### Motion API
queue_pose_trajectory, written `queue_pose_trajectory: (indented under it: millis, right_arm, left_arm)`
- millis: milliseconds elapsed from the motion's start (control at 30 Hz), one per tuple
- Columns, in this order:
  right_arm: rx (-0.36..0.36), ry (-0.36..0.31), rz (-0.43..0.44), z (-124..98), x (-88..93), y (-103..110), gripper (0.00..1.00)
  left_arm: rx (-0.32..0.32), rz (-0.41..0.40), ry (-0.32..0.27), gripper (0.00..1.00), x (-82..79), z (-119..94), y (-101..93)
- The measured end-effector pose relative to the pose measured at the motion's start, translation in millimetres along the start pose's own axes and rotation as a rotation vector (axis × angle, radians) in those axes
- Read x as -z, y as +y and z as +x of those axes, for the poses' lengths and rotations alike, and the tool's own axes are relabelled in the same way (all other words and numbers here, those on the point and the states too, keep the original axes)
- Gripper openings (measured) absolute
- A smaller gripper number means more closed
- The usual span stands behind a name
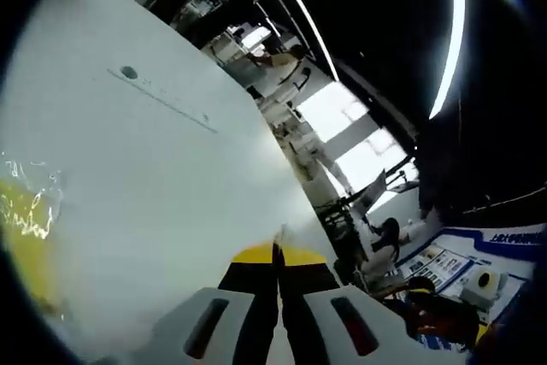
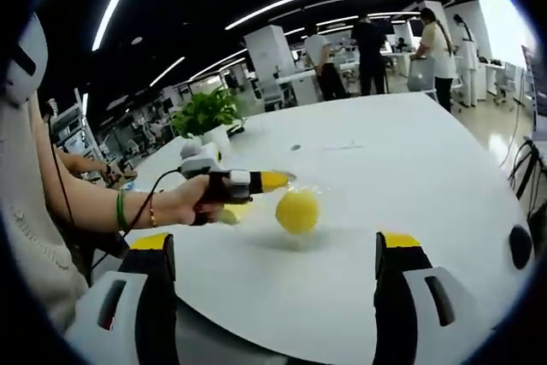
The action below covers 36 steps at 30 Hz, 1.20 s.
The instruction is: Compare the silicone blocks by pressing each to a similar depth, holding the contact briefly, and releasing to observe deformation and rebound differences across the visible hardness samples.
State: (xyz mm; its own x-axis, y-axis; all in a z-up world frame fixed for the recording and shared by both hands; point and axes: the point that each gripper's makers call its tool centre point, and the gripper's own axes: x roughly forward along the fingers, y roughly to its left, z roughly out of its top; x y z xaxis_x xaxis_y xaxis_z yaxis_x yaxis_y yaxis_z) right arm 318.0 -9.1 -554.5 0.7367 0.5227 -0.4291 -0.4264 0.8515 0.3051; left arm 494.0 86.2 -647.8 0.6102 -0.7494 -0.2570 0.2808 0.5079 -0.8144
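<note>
Silicone block (image 2: 297, 210), yellow and rounded, sits on the white worktop (image 2: 410, 168) ahead of our right claw (image 2: 278, 250), whose jaws stand wide and empty. Our left claw (image 2: 278, 180), pinched narrow with nothing between its jaws, hovers just above it, touching or not we cannot tell. We judge the comparison barely begun; other samples are yet to be found.

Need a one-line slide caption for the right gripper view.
Left gripper, jaws shut, hovers beside a yellow silicone sample on the white table.
</note>
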Motion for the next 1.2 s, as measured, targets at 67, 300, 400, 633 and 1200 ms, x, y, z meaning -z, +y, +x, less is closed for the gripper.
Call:
queue_pose_trajectory:
  millis: [67, 300, 400, 633, 1200]
  right_arm:
    - [0.012, 0.008, 0.001, 0.4, 1.6, -2.1, 0.91]
    - [0.037, 0.029, 0.005, 2.4, 4.2, -7.2, 0.89]
    - [0.025, 0.030, 0.007, 3.1, 4.9, -3.5, 0.88]
    - [0.006, 0.042, -0.007, 5.4, 8.6, 2.4, 0.87]
    - [-0.012, 0.026, -0.010, 4.9, 3.9, 8.3, 0.85]
  left_arm:
    - [-0.025, -0.010, -0.017, 0.00, -2.8, 2.5, 12.0]
    - [-0.112, -0.084, -0.069, 0.00, -4.2, 9.9, 49.2]
    - [-0.200, -0.014, -0.079, 0.00, -5.1, 12.3, 70.1]
    - [-0.307, 0.110, -0.022, 0.00, 0.4, 17.3, 93.6]
    - [-0.402, 0.390, 0.049, 0.08, -7.6, 7.5, 95.6]
